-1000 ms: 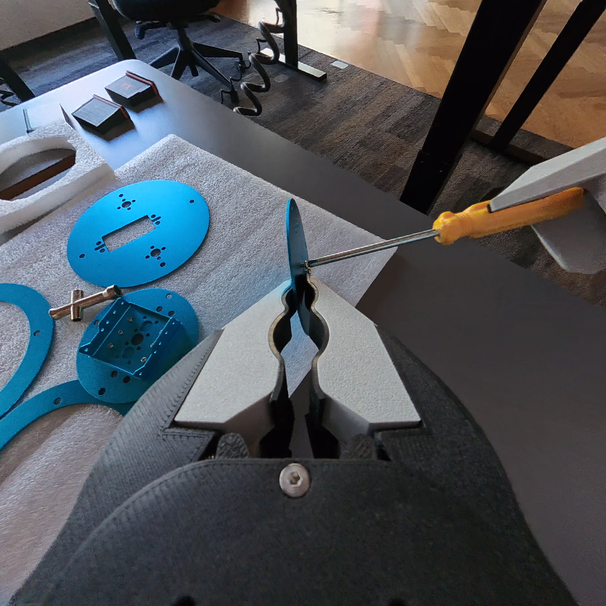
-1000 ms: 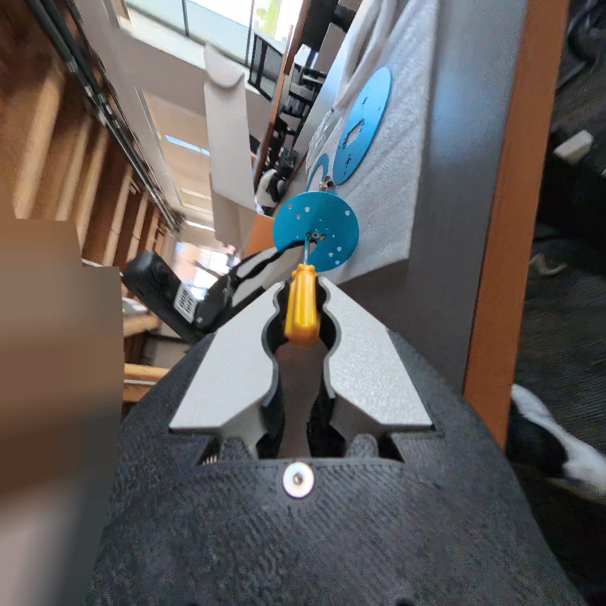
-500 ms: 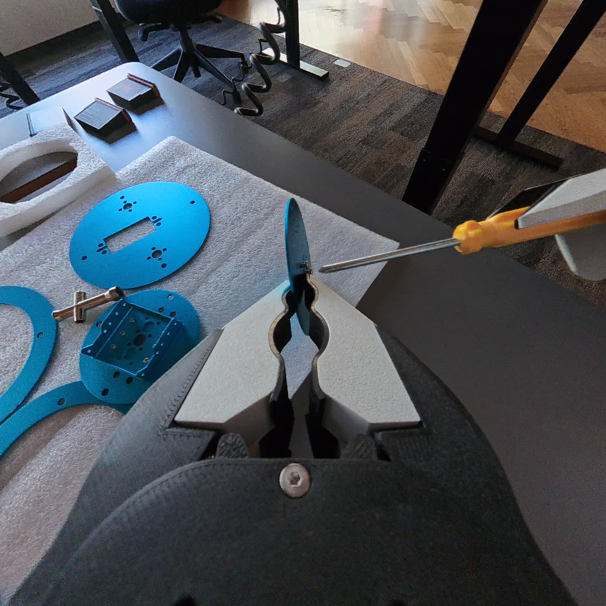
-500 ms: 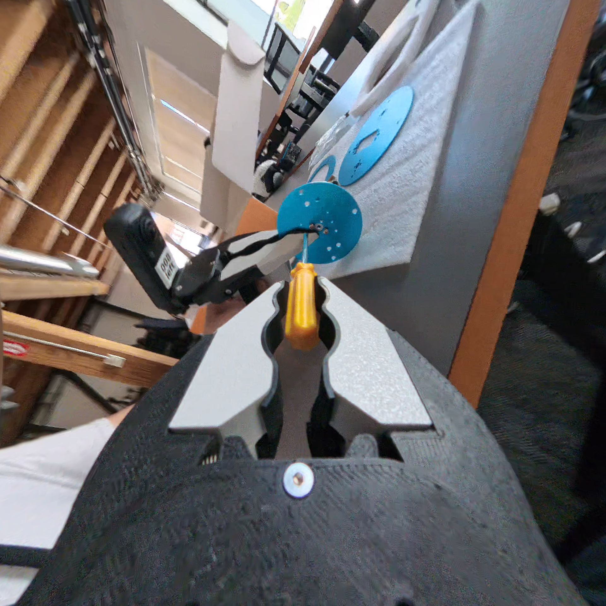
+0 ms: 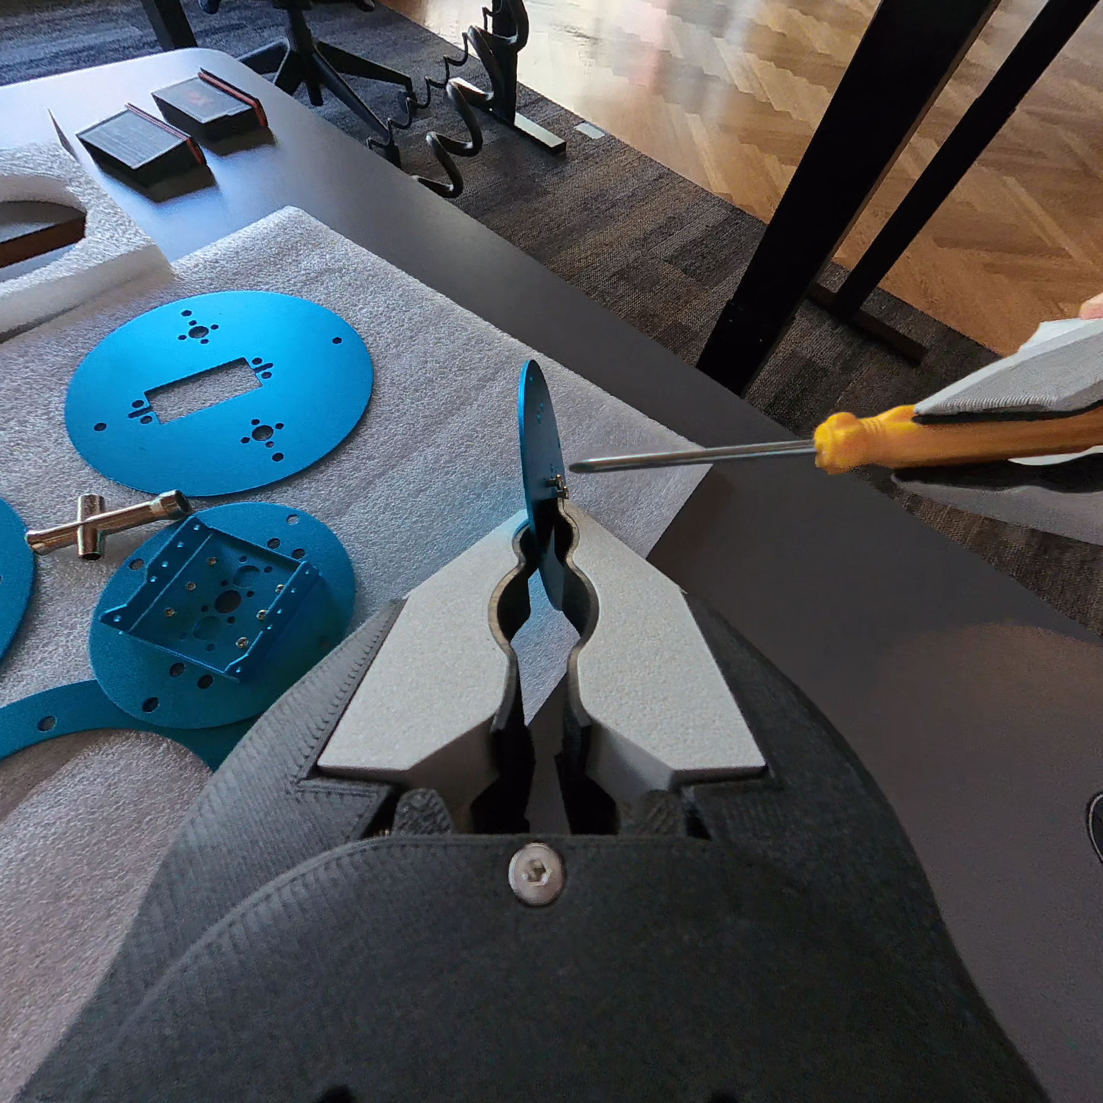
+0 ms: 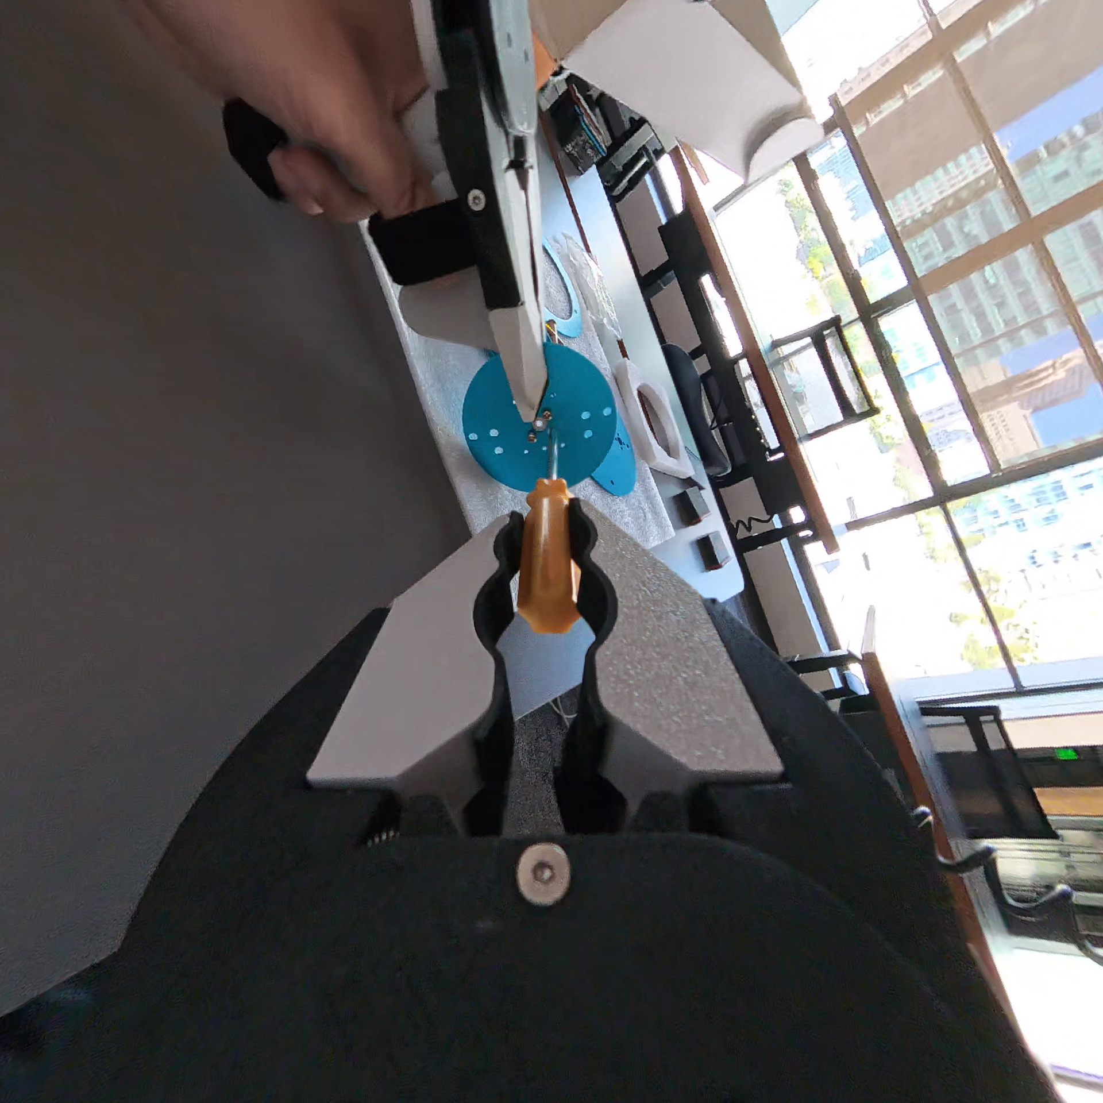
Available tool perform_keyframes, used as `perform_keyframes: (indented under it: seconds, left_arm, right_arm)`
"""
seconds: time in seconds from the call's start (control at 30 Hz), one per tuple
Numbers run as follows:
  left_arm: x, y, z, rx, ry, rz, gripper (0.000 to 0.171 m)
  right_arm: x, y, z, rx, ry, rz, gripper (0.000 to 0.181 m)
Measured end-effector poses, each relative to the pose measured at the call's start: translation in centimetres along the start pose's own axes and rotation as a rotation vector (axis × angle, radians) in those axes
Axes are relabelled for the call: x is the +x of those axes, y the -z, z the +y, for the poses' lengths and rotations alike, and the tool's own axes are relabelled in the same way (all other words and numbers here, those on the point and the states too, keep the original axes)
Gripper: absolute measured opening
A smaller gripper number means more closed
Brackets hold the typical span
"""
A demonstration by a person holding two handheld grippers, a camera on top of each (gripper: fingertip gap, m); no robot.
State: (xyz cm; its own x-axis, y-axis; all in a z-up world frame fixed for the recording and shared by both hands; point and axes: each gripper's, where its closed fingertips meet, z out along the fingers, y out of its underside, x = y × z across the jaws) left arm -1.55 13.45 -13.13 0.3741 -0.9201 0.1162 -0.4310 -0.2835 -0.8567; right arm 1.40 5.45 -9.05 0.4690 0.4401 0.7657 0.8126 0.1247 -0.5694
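Left gripper (image 5: 546, 531) clenched the upright blue disc (image 5: 540, 441); right gripper (image 6: 546, 525) clenched the screwdriver (image 6: 546, 573) — its tip, apart from the screw (image 5: 559, 481), could have skidded across the disc.

Left gripper (image 5: 546, 525): two pale grey, grainy-surfaced fingers (image 5: 438, 650), inner edges cut in wavy scallops and lined black. Black ribbed printed housing behind, one silver hex-socket screw (image 5: 536, 874) at 6 o'clock of the finger roots. Right gripper (image 6: 544, 525): same build, same screw (image 6: 542, 873), small spring coil visible at 8 o'clock.
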Motion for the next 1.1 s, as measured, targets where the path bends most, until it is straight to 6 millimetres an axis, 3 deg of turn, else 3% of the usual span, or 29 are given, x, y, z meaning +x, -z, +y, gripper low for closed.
perform_keyframes:
  seconds: [0.2, 1.1]
  left_arm:
    - [-0.06, 0.01, 0.02, 0.0, 0.006, 0.006, 0.002]
    - [0.01, 0.04, 0.02, 0.002, -0.003, 0.01, 0.002]
  right_arm:
    - [0.0, -0.15, -0.31, 0.015, 0.082, -0.007, 0.014]
    - [-0.01, -0.14, -0.3, 0.008, 0.085, -0.023, 0.015]
